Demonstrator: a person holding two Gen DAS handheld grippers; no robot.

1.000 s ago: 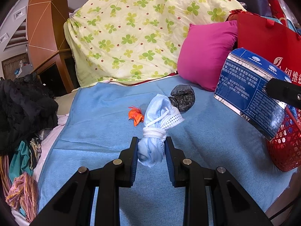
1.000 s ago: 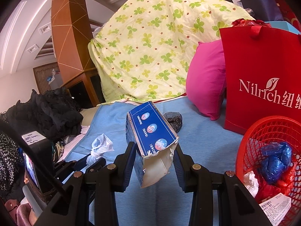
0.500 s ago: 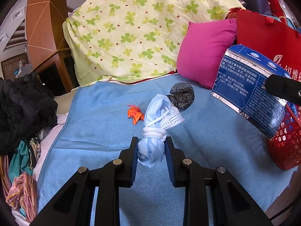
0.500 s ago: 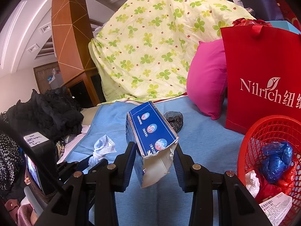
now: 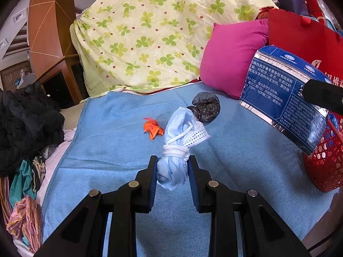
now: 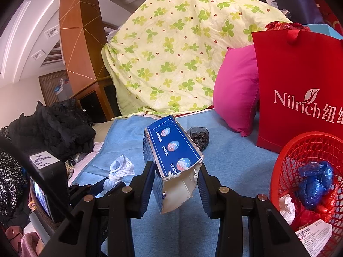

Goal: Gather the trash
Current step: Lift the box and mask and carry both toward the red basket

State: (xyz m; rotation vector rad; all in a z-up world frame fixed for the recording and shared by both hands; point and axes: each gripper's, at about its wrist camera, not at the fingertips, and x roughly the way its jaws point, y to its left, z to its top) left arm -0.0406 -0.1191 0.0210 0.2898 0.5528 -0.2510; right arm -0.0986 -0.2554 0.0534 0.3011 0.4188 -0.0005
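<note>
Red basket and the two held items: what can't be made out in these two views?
- Red basket: right side and bottom cut off by the right wrist picture's edge; in the left wrist view the blue carton hides most of it.
- Carton's inside: the torn end shows only pale lining, contents unseen.
- Rolled face mask: what it wraps is hidden.
- Black crumpled bag: partly hidden behind the mask and, in the right wrist view, the carton.

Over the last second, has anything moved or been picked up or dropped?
Nothing visibly changed. The left gripper stays shut on the rolled blue face mask, the right gripper stays shut on the torn blue carton, and the orange scrap and black bag lie where they were.
</note>
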